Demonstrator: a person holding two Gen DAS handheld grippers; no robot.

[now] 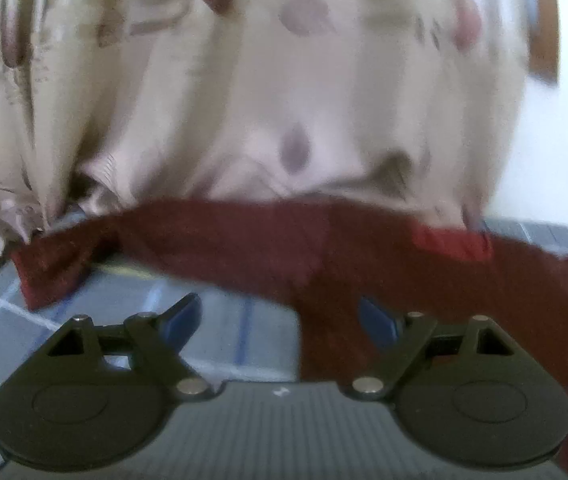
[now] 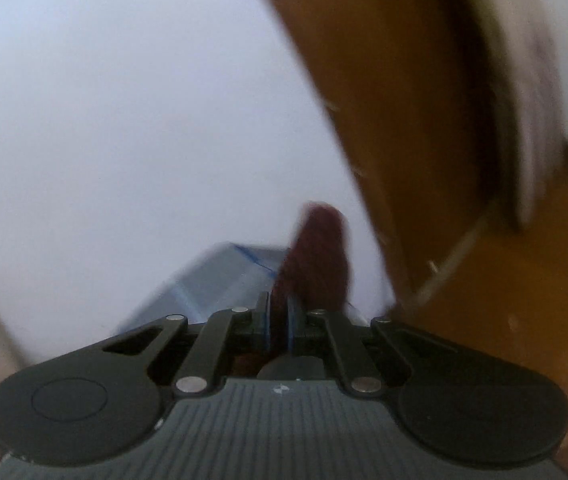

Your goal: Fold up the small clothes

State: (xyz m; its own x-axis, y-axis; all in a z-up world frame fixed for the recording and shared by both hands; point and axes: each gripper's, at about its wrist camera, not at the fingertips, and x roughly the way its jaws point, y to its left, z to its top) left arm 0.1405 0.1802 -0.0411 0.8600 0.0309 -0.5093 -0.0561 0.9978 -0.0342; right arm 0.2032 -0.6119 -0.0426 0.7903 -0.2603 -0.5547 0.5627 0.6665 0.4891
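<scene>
A dark red garment (image 1: 267, 248) hangs stretched across the left wrist view, above the blue checked surface (image 1: 219, 332). It has a brighter red patch (image 1: 450, 242) at the right. My left gripper (image 1: 279, 316) is open and empty, just below the garment, with its right finger in front of the hanging cloth. My right gripper (image 2: 279, 320) is shut on a bunch of the same dark red garment (image 2: 316, 256), which sticks up between the fingers. The view is blurred.
A cream curtain with pink and brown patterns (image 1: 243, 88) hangs behind the garment. A brown wooden panel (image 2: 404, 128) rises at the right of the right wrist view, beside a white wall (image 2: 123, 100). The checked surface's corner (image 2: 219, 276) shows below.
</scene>
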